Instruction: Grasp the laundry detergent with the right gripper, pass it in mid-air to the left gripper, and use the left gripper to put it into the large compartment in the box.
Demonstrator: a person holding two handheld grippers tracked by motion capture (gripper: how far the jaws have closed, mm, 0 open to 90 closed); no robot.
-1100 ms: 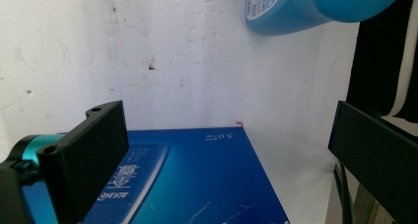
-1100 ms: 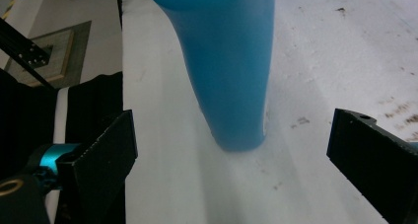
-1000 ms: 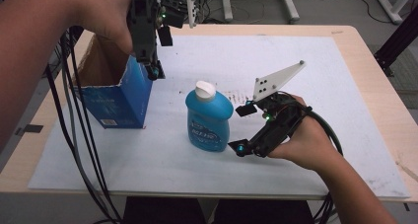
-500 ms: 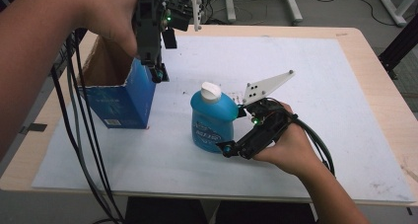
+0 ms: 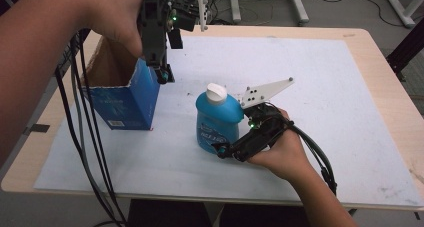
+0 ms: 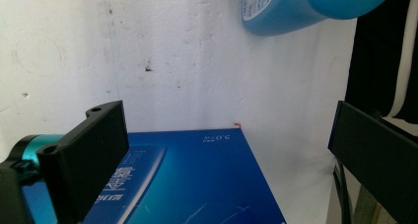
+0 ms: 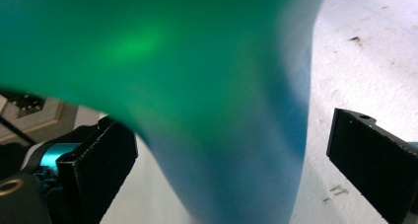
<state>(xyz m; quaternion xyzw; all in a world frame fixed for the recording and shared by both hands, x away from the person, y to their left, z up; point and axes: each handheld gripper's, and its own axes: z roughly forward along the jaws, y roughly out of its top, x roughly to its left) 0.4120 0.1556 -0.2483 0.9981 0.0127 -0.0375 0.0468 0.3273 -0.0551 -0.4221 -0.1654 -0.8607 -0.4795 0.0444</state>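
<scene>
On the counter, our right gripper (image 5: 222, 149) lies low beside a blue bottle (image 5: 217, 119), its jaws spread wide with the bottle's body standing between them; in the right gripper view the bottle (image 7: 197, 86) looms close and blurred, tinted green by the gripper's light, and a gap shows on either side between it and the two black jaws, so we cannot say either jaw touches it. The right hand (image 5: 280, 152) wraps the gripper from behind, and its grey three-cornered plate (image 5: 265, 90) points up and away above the bottle's shoulder. The bottle stands upright with a white cap (image 5: 216, 93), near the middle of a white sheet (image 5: 325, 97) that covers most of the wooden counter (image 5: 385, 62).

Our left gripper (image 5: 164, 76) hangs from above at the top edge of an open blue box (image 5: 125, 99), jaws apart; in the left gripper view the box's printed blue face (image 6: 197, 184) lies below and between the spread jaws, with the bottle's base (image 6: 296, 9) farther off on the sheet. The box stands well to the left of the bottle. Black cables (image 5: 85, 137) trail down from the left gripper past the counter's near edge
</scene>
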